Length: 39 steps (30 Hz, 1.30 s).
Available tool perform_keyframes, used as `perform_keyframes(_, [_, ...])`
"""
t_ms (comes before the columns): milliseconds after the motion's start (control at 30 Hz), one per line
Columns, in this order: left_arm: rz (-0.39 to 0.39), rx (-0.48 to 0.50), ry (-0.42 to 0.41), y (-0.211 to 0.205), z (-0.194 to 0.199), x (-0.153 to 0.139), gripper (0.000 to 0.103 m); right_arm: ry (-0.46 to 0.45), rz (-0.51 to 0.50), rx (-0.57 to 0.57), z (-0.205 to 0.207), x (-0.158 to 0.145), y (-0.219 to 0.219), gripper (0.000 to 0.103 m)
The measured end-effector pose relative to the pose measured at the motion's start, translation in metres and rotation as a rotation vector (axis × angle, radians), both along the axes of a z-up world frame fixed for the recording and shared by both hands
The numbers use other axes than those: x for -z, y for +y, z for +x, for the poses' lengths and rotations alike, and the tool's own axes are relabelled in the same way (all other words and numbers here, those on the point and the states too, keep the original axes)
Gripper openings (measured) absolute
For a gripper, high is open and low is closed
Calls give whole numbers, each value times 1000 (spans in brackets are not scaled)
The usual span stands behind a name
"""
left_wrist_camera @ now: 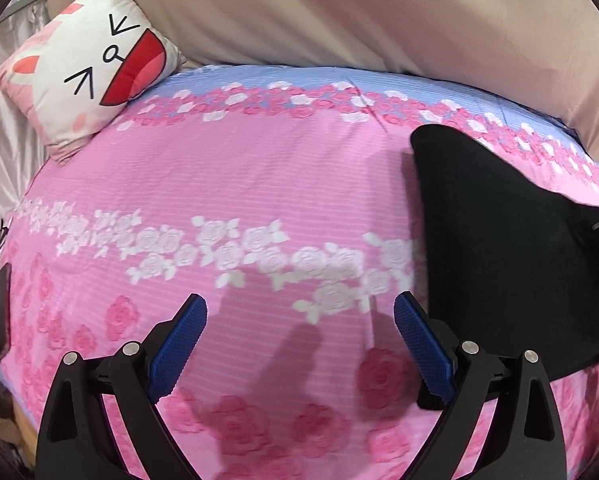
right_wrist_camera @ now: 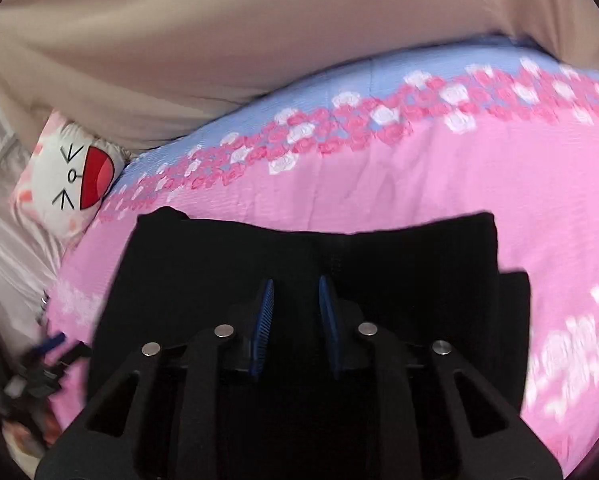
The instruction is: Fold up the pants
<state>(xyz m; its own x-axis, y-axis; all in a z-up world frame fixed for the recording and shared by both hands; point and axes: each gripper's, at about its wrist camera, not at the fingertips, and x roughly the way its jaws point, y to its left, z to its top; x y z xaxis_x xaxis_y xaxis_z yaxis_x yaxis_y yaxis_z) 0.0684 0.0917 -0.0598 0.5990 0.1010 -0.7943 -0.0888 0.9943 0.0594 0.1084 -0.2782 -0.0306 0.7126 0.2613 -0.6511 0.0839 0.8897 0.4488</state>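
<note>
The black pants (right_wrist_camera: pixel 307 272) are lying folded on the pink bed cover (left_wrist_camera: pixel 259 184), looking soft, light and floppy. The right gripper (right_wrist_camera: pixel 295 292) is hovering over them, its fingers narrow with nothing pressed between. The left gripper (left_wrist_camera: pixel 299 316) is standing wide and empty beside them. I think a doubled edge is giving the best hold

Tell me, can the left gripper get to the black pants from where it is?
Probably yes. The left gripper hangs open over the pink blanket, and the black pants lie flat just to its right. Only bare blanket lies between them, so nothing seems to block the way.
</note>
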Motion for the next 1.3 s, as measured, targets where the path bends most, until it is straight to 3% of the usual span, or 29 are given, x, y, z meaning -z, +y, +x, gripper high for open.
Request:
perform_keyframes(100, [-47, -4, -7, 12, -3, -1, 93, -112, 4, 19, -38, -28, -6, 43])
perform_keyframes(133, [-78, -2, -4, 14, -2, -1, 93, -134, -1, 45, -54, -34, -12, 62])
perform_keyframes(167, [-94, 2, 0, 14, 0, 0, 93, -140, -8, 59, -62, -37, -15, 70])
perform_keyframes(233, [-96, 16, 0, 8, 3, 1, 93, -125, -53, 113, -86, -39, -23, 69])
perform_keyframes(400, [3, 55, -17, -18, 10, 5, 93, -52, -96, 231, -127, -22, -51, 70])
perform_keyframes(700, [139, 65, -52, -43, 8, 0, 93, 17, -36, 264, -136, 14, -63, 70])
perform_keyframes(1167, [168, 74, -65, -60, -4, -10, 93, 16, -2, 258, -144, 22, -66, 74])
perform_keyframes(1300, [29, 130, -12, -62, -5, -6, 93, 13, 24, 253, -149, 25, -66, 83])
